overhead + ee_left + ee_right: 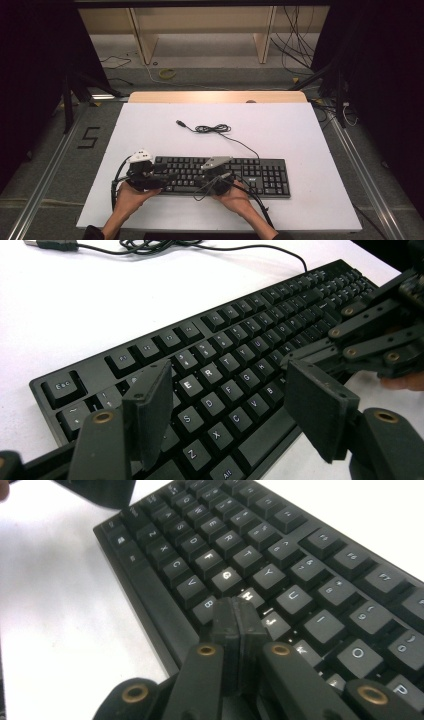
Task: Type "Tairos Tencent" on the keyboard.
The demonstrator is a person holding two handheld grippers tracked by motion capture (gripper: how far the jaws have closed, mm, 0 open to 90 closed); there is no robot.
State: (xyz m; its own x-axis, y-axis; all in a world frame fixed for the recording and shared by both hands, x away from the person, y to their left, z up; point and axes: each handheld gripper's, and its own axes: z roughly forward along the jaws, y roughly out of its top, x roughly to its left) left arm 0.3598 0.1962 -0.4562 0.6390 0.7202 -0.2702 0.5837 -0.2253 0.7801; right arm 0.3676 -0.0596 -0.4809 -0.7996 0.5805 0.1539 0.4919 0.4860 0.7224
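— So where does the keyboard [220, 175] sit?

— Along the near edge of the white worktop [300, 135], its cable [220, 131] trailing toward the far edge.

— And the step in hand?

— Key pressing, I judge. The right gripper [237, 614] has its jaws pressed together into one blunt tip, poised by the H key [251, 596]; whether it touches, I can't quite tell.

— The left gripper [225, 405]?

— Jaws wide apart, clamped on nothing, hovering over the keyboard's left end near the E key [188, 385].

— Next move?

— Probably a short, straight push down on one key without clipping its neighbours.
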